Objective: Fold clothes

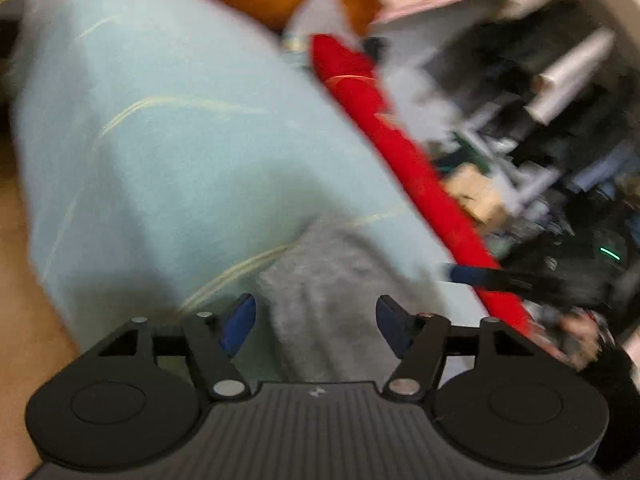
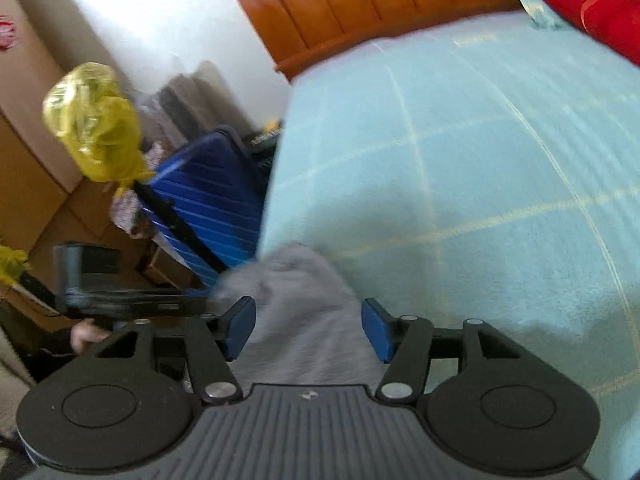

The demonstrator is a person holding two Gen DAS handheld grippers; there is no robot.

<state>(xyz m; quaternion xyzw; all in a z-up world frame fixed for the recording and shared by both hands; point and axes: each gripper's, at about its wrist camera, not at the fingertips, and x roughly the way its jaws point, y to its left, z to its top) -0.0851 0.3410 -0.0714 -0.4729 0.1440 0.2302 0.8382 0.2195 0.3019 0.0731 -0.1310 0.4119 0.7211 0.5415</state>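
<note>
Clearly both tools stand with their fingers wide and nothing pinched between them. In the left wrist view the left gripper (image 1: 316, 326) hangs over a grey garment (image 1: 340, 280) that lies at lower centre of the frame on a pale blue bedspread (image 1: 160, 140); the blue pads sit to either side of the cloth, and no fold of it is pressed by them. The right wrist view shows the same: the right gripper (image 2: 308, 330) is open above the grey cloth, which runs from lower centre up towards the bed's edge, its upper tip just past that edge in the picture.

By my judgement the garment has been let go and lies in a narrow, bunched strip rather than a tidy rectangle, so the fold is at best part done. Blur hides its edges, and I cannot tell how many layers it has or whether sleeves are tucked in.

What is left, as far as I can see: squaring the piece, finishing the fold, and setting it aside. A red cloth (image 1: 400, 148) lies along the bed's right side, diagonally across the left view, and a dark jumble of clothes (image 1: 540, 140) fills the upper right there, which suggests more pieces wait.
</note>
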